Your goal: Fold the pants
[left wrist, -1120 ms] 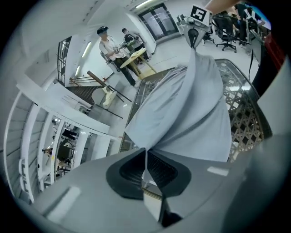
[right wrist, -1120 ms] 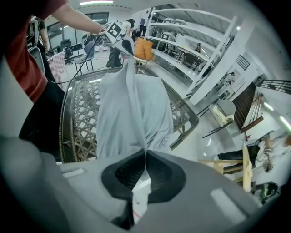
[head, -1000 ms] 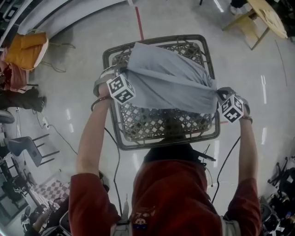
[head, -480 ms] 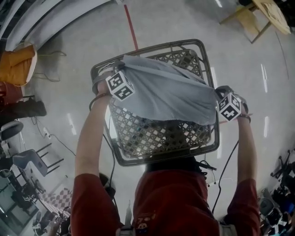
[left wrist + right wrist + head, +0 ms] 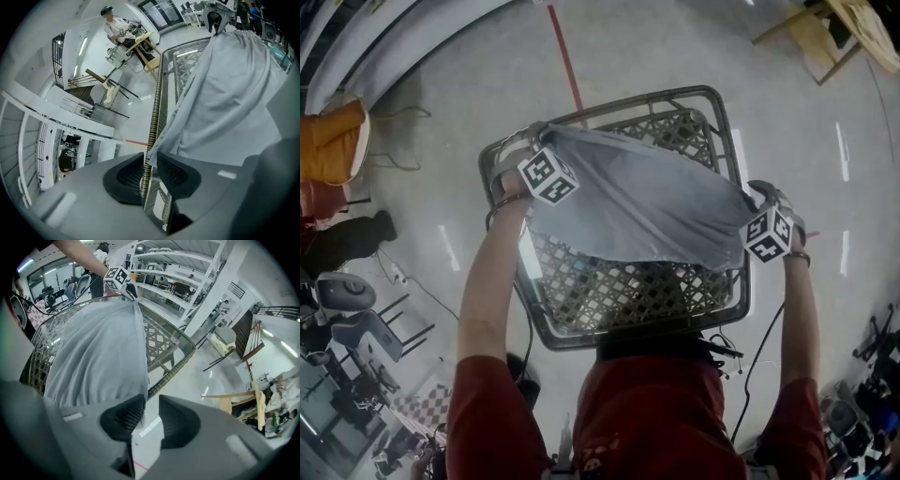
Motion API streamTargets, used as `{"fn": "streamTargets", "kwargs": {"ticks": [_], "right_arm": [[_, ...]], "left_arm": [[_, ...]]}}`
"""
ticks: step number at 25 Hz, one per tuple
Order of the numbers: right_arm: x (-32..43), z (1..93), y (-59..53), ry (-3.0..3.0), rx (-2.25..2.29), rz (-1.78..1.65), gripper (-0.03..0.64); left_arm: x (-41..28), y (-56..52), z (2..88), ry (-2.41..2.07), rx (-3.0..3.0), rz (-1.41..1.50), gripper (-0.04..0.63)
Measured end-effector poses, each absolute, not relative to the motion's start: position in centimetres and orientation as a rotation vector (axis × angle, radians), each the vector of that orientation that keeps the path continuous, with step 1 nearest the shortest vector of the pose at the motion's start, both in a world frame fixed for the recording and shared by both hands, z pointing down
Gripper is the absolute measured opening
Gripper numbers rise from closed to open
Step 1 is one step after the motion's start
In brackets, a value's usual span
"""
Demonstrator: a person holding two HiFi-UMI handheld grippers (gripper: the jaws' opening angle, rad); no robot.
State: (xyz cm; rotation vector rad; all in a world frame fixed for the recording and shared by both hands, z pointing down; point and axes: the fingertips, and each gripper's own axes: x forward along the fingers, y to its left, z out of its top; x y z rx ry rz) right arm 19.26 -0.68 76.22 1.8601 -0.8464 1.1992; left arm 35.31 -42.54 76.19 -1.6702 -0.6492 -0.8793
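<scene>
Pants, smooth grey cloth, drape woven basket.

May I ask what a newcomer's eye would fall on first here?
Light grey cloth pants drape across a square, dark woven-lattice table in the middle of the head view. The left claw and right claw sit at the pants' ends; their jaws have just been opening, with the cloth's edge at their tips.
</scene>
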Motion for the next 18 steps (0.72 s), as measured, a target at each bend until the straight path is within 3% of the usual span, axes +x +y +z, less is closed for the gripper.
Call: {"fn": "streamTargets", "kwargs": {"ticks": [9, 18], "right_arm": [[19.8, 75.6, -1.0, -0.826, 1.9, 1.188, 0.094], [18.1, 68.1, -3.7, -0.687, 2.271, 1.038, 0.095]], "left_arm": [[34.6, -42.9, 74.7, -0.613, -1.709, -0.869, 0.1], [29.5, -40.3, 65.5, -0.507, -2.071, -0.738, 0.098]]}}
